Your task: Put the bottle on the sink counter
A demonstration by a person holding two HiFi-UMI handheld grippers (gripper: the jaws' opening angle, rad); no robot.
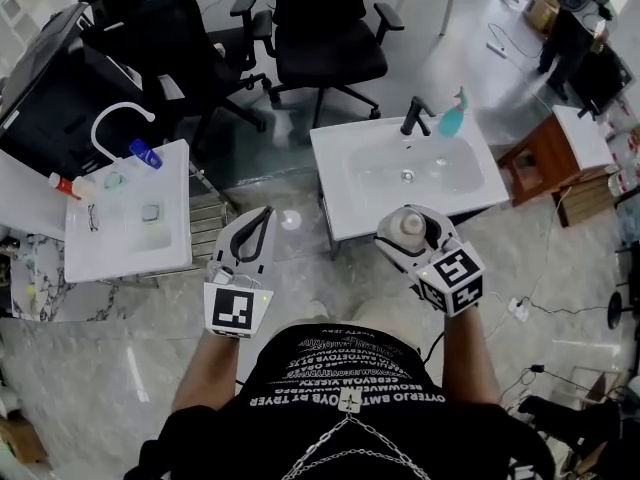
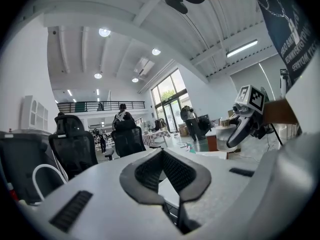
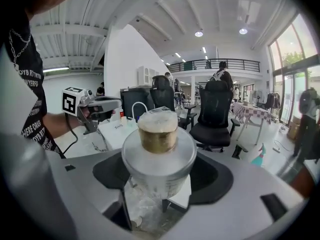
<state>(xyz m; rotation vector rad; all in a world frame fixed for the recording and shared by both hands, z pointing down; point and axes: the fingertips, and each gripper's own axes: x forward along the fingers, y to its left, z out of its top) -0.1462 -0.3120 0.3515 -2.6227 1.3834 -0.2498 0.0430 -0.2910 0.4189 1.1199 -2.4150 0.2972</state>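
Right gripper view: the right tongs (image 3: 160, 181) clamp the bottle (image 3: 159, 146) upright at centre frame, seemingly bound for the sink desk (image 1: 343, 196); the left tongs (image 2: 163, 156) are closed and empty.

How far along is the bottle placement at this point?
Done: the bottle is picked up, clamped in the right gripper. In hand: it is held up near the front edge of the white sink counter, not resting on it. Left: set it down and release. The left gripper is shut, empty.
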